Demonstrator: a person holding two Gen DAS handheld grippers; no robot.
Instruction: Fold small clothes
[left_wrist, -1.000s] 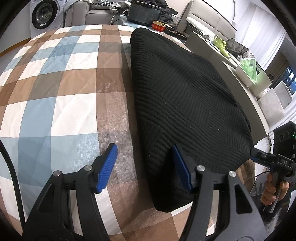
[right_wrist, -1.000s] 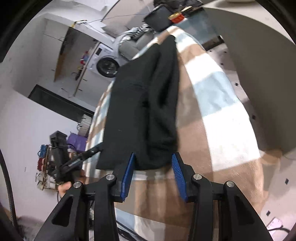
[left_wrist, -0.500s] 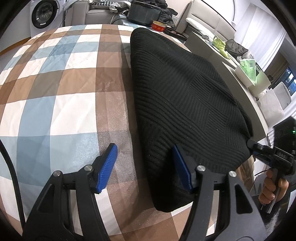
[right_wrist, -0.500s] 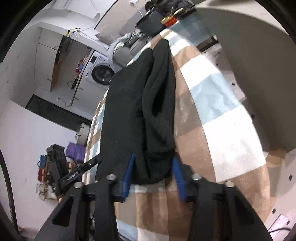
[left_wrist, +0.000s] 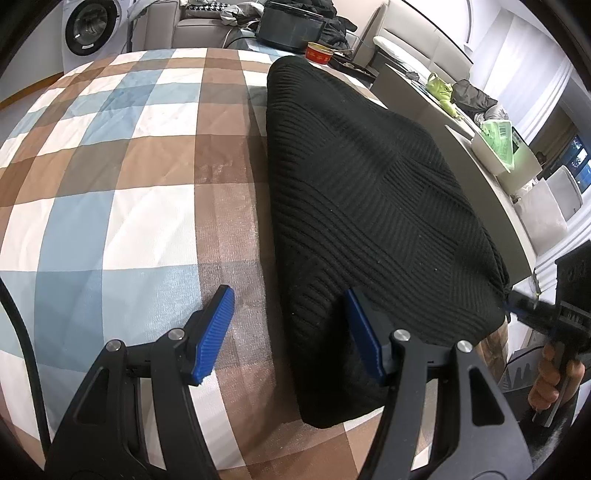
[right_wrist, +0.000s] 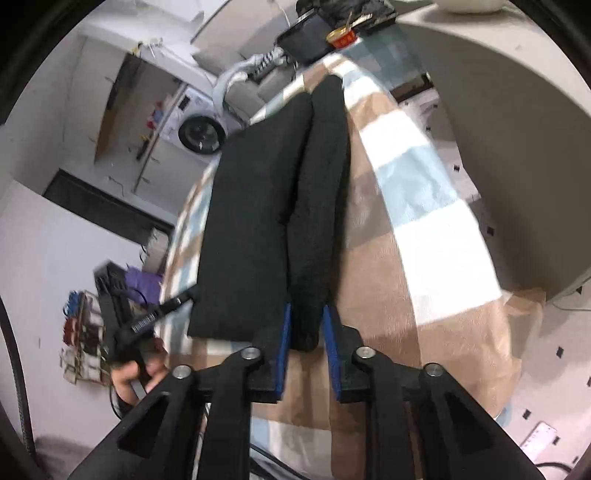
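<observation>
A black ribbed knit garment (left_wrist: 369, 206) lies folded lengthwise on the checked cloth (left_wrist: 110, 184). My left gripper (left_wrist: 288, 332) is open, straddling the garment's near left edge, with the right finger on the knit. My right gripper (right_wrist: 306, 347) has closed on the near end of the garment's thick right fold (right_wrist: 317, 206) and pinches it. The right gripper also shows in the left wrist view (left_wrist: 532, 314) at the garment's right corner. The left gripper shows in the right wrist view (right_wrist: 155, 314) at the garment's left corner.
The checked cloth (right_wrist: 424, 221) covers a table. A red tin (left_wrist: 320, 57) and a dark box (left_wrist: 291, 26) stand at the far end. A grey counter (left_wrist: 480, 158) runs along the right. A washing machine (left_wrist: 88, 33) stands at the back left.
My right gripper has moved forward onto the garment's thick fold and its fingers have narrowed until they pinch it. The left gripper has stayed still and open.
</observation>
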